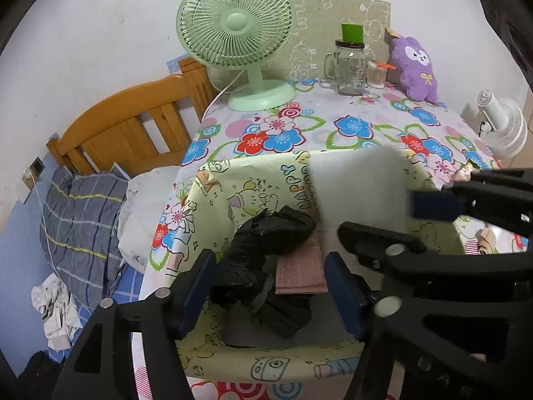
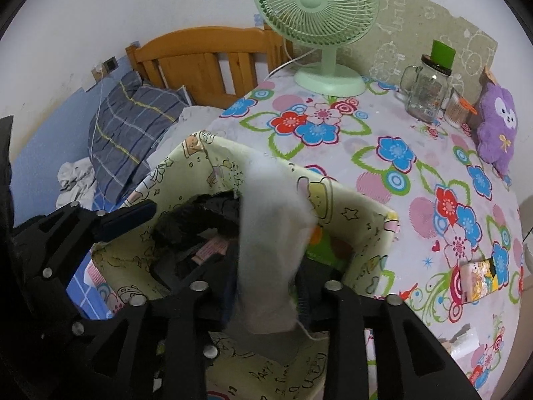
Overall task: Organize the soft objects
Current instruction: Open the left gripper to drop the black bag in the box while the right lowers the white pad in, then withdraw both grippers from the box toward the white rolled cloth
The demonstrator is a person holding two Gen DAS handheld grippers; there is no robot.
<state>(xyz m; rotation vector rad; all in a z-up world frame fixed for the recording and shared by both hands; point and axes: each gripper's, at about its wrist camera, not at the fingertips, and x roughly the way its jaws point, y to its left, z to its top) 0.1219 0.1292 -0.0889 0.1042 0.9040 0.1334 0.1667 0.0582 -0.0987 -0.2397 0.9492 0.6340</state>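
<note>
A pale yellow cartoon-print fabric box (image 1: 253, 166) stands on the flowered tablecloth (image 1: 363, 123) at the table's near-left corner. Inside lie a crumpled black garment (image 1: 269, 233) and a pink folded piece (image 1: 299, 266). My left gripper (image 1: 269, 290) hangs open over the box, its blue pads on either side of the black garment without touching it. My right gripper (image 2: 266, 290) is open at the box's right side. A blurred white cloth (image 2: 269, 233) hangs loose between its fingers, over the box rim. A purple plush toy (image 1: 416, 66) leans on the wall at the far right.
A green desk fan (image 1: 240, 33), a glass jar mug (image 1: 349, 66) and a small cup stand at the back of the table. A white fan (image 1: 503, 126) sits off the right edge. A snack packet (image 2: 479, 276) lies near right. Left is a bed with wooden headboard (image 1: 133, 126) and checked pillow (image 1: 76, 213).
</note>
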